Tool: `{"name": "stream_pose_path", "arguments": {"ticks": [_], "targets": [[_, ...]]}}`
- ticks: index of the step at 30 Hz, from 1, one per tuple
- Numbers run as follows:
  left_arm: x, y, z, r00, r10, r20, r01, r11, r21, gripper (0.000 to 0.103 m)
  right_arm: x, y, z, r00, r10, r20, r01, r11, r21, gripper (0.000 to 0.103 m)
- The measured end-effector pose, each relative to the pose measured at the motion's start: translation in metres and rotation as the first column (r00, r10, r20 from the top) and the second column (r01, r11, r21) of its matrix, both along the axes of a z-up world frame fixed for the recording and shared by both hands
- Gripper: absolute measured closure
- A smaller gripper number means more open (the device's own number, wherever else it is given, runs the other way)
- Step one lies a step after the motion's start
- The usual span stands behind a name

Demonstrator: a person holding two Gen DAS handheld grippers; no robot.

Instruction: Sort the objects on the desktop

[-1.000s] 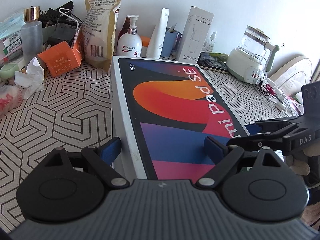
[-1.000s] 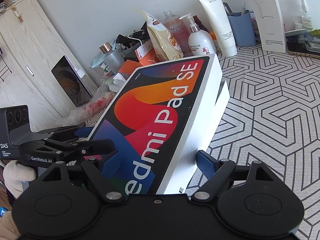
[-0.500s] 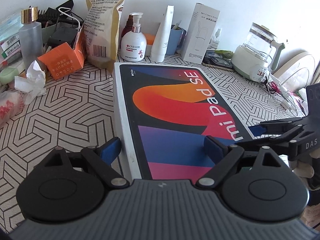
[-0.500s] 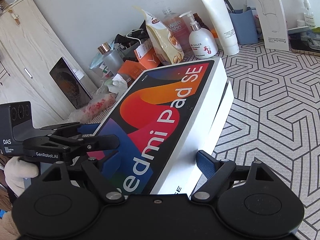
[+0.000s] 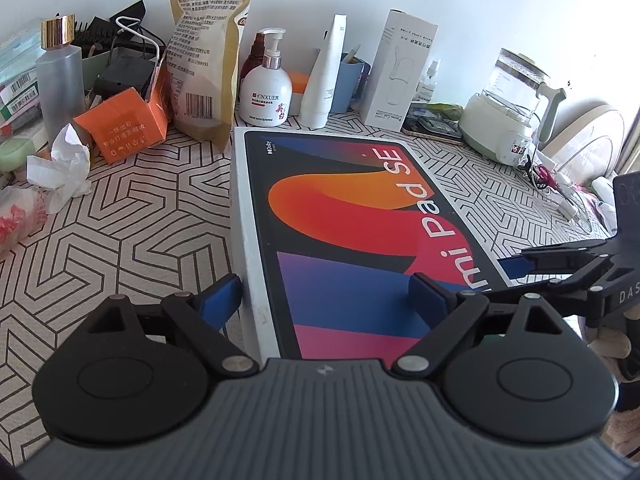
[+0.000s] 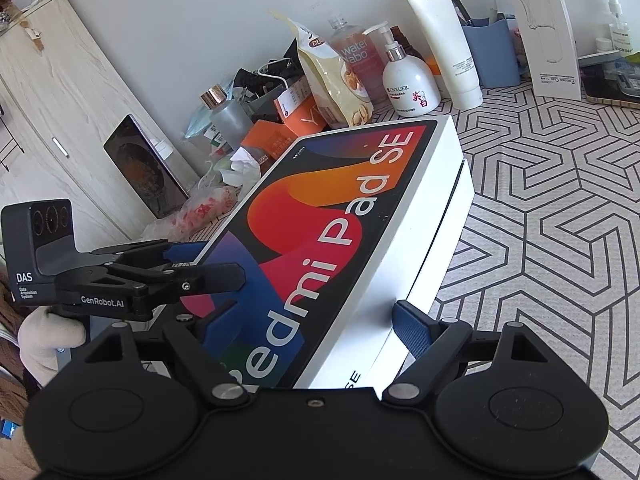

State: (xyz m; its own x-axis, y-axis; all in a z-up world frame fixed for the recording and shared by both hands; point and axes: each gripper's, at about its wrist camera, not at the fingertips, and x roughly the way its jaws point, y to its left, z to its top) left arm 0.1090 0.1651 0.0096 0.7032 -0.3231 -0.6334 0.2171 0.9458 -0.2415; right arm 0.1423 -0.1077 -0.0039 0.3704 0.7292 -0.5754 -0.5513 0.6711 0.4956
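A white Redmi Pad SE box (image 5: 340, 216) with a colourful lid lies on the patterned table; it also shows in the right wrist view (image 6: 340, 216). My left gripper (image 5: 324, 296) is closed on the box's near left corner, one blue pad on the side and one on the lid. My right gripper (image 6: 316, 324) is closed on the near right corner, one pad on the lid and one on the side. Each gripper shows in the other's view, the right one (image 5: 560, 268) and the left one (image 6: 160, 272). The box's near end looks lifted.
Clutter lines the back wall: an orange carton (image 5: 124, 128), a snack bag (image 5: 204, 64), a pump bottle (image 5: 266, 92), a white tube (image 5: 324, 80), a tall white box (image 5: 396, 68), a kettle (image 5: 508, 108). A crumpled tissue (image 5: 60, 168) lies at the left.
Both grippers have drawn back with the box in them, away from the clutter at the back wall. Their grip has not changed.
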Motion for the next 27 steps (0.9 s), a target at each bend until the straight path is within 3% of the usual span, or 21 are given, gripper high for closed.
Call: {"name": "stream_pose_path", "arguments": {"ticks": [7,14,27], "targets": [[0.003,0.000,-0.003,1.000,0.004,-0.009,-0.004,1.000,-0.007,0.013,-0.002,-0.001,0.001,1.000,0.002,0.017,-0.002,1.000,-0.006,0.016],[0.005,-0.010,-0.004,1.000,-0.004,-0.004,0.004,0.999,0.040,0.013,0.001,-0.003,-0.005,1.000,-0.004,0.001,0.004,1.000,-0.007,0.016],[0.010,-0.008,-0.014,0.999,-0.001,-0.037,0.002,1.000,0.030,0.013,0.003,-0.002,-0.006,1.000,-0.009,0.007,0.009,1.000,-0.008,0.016]]}}
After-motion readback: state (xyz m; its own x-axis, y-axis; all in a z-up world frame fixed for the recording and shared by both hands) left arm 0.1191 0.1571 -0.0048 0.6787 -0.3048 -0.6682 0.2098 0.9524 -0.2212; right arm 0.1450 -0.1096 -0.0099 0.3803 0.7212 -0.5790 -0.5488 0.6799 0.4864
